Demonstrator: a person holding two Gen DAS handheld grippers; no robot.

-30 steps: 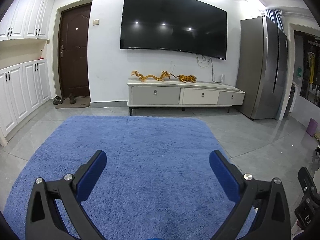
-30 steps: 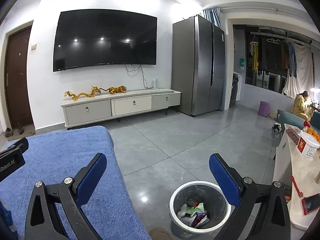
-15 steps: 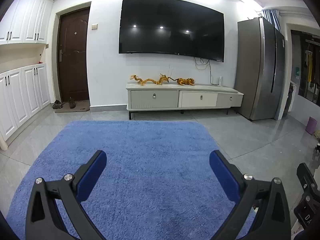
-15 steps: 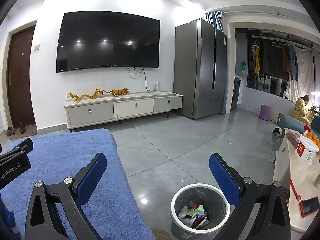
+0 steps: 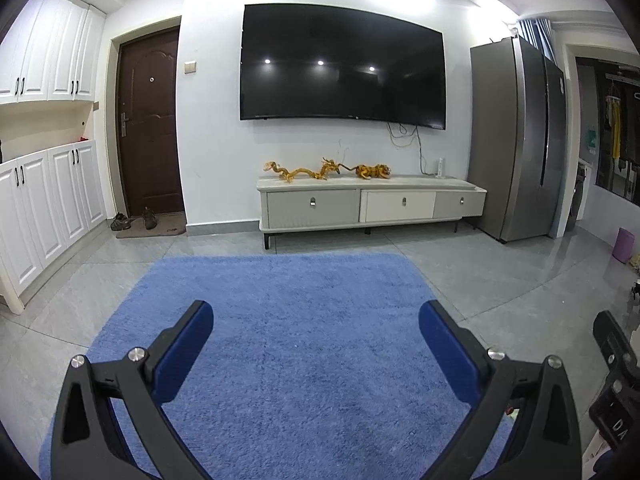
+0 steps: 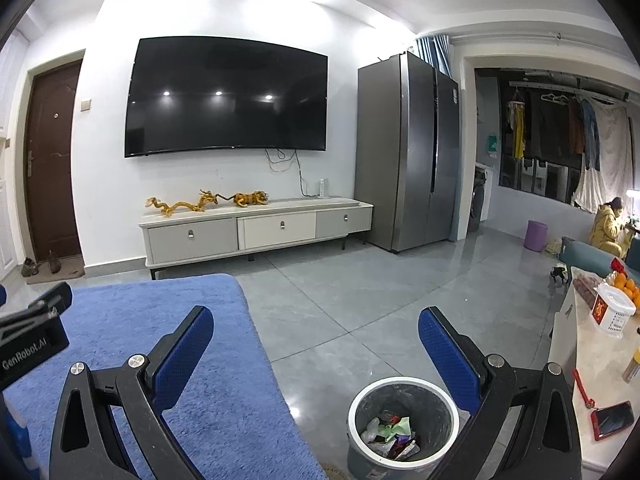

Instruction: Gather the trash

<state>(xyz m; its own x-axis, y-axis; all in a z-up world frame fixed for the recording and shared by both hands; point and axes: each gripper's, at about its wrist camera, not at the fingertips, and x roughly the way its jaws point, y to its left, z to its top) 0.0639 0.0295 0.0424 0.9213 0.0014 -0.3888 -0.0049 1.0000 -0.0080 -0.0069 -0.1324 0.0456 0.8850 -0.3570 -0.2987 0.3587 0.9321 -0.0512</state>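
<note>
A grey trash bin (image 6: 402,420) with a white rim stands on the tiled floor at the lower right of the right wrist view; crumpled wrappers (image 6: 390,436) lie inside it. My right gripper (image 6: 316,344) is open and empty, held above and behind the bin, whose rim passes under the right finger. My left gripper (image 5: 316,344) is open and empty above the blue rug (image 5: 288,320). Its body also shows at the left edge of the right wrist view (image 6: 34,340). No loose trash shows on the rug or floor.
A TV cabinet (image 5: 368,200) and wall TV stand ahead, a fridge (image 6: 408,152) to the right. A table edge (image 6: 588,380) at far right holds a red phone (image 6: 612,420), a white box and oranges. A person in yellow (image 6: 606,224) sits beyond. White cupboards (image 5: 44,200) line the left.
Both grippers have tilted upward, so the room has slid lower in both views. The bin has shifted slightly right and down in the right view. Both stay open and empty.
</note>
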